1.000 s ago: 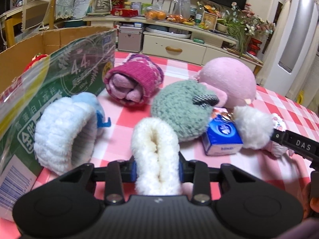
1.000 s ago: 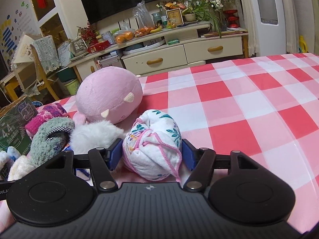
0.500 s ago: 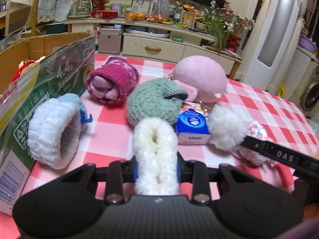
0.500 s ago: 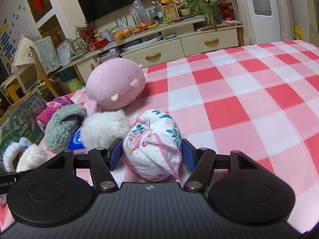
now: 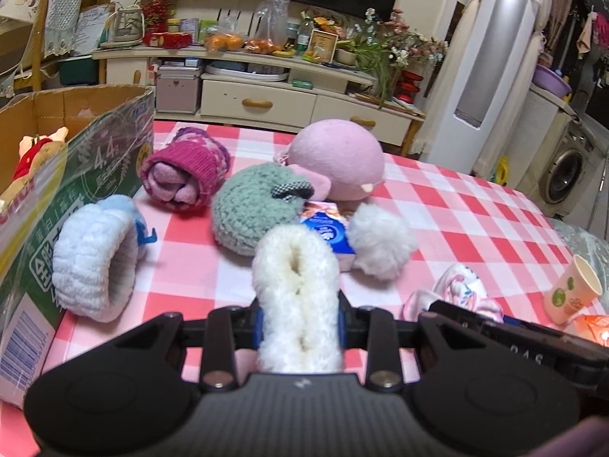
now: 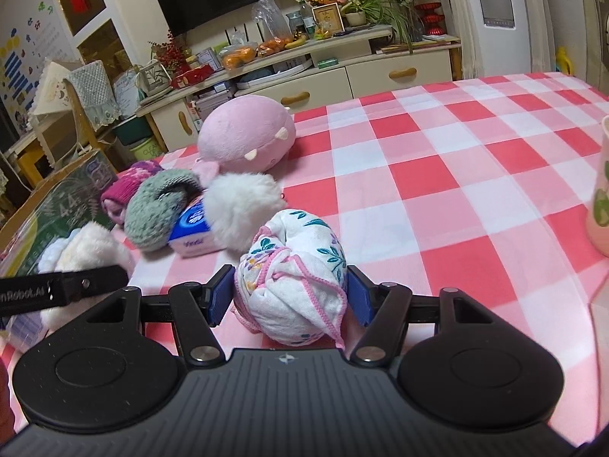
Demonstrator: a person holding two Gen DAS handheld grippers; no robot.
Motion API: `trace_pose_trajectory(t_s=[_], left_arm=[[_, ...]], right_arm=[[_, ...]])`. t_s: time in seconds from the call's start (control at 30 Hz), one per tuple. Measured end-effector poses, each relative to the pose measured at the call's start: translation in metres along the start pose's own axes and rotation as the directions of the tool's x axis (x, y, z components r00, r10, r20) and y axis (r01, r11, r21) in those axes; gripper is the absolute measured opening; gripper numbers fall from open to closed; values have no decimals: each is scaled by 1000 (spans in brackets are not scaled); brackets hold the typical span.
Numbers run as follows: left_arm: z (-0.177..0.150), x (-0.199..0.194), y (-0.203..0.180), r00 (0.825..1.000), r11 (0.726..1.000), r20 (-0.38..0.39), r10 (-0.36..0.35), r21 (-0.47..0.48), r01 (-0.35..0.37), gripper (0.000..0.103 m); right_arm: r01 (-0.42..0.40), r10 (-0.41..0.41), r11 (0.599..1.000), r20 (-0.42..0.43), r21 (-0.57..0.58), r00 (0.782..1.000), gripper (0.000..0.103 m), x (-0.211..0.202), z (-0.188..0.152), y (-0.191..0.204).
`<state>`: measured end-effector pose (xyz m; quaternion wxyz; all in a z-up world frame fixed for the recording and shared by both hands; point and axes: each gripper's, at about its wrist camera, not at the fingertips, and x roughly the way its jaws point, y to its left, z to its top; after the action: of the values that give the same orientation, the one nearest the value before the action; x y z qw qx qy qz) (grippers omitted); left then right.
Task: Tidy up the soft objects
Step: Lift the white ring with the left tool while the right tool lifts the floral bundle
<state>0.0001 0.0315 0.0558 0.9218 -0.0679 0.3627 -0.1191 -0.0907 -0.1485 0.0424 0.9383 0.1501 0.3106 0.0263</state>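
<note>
The left claw (image 5: 300, 327) squeezes a cream fluffy roll (image 5: 295, 278); the right claw (image 6: 289, 297) holds a floral cloth bundle (image 6: 293, 278); the cardboard box (image 5: 76, 114) at ten o'clock has one toy inside — most soft things remain on the counter (image 6: 456, 190).

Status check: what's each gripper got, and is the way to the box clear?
Left gripper shut on cream fluffy roll. Right gripper shut on floral cloth bundle. Cardboard box left; blue-white fuzzy roll lies beside it.
</note>
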Motion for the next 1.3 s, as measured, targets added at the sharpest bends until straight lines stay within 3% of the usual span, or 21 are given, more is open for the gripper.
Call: trace_pose_trajectory(t_s=[0.4, 1.3], left_arm=[[-2, -21, -3, 999, 999, 27, -36, 33, 35, 31], [13, -64, 23, 990, 996, 114, -88, 34, 85, 31]], right_arm=[[7, -8, 999, -16, -47, 1000, 77, -23, -18, 17], [11, -8, 998, 47, -56, 999, 77, -40, -8, 38]])
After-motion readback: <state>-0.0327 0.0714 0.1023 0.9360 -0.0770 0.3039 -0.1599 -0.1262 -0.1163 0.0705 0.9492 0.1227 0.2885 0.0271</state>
